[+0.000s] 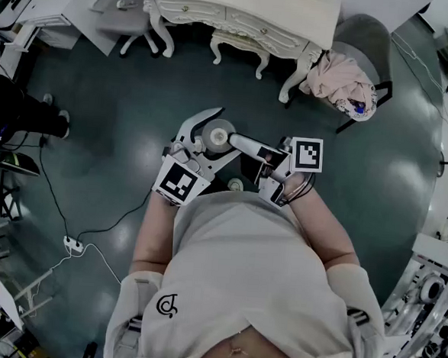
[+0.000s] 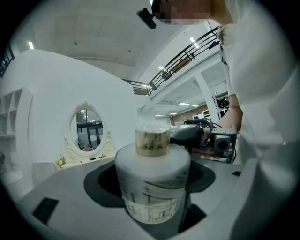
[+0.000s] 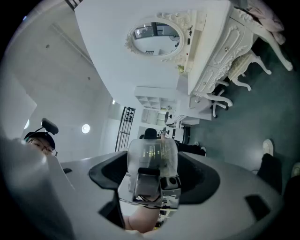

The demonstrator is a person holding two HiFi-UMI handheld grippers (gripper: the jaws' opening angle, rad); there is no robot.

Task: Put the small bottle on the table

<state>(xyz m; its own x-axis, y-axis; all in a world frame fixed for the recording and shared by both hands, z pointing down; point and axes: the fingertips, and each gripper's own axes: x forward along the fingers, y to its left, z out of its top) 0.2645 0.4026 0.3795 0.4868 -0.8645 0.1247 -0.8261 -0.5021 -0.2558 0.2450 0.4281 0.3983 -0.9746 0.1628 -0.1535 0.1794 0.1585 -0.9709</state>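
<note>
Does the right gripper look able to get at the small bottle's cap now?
Likely yes: the clear cap sits between the jaws of the right gripper; the left gripper holds the small bottle by its body.

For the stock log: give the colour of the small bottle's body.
White with faint grey print; the small bottle shows best in the left gripper view.

Open floor (image 1: 121, 114) before dressing table (image 1: 244, 0)

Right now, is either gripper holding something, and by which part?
The left gripper grips the small bottle by its white labelled body. The right gripper's jaws flank its clear cap; whether they press, I cannot tell.
</note>
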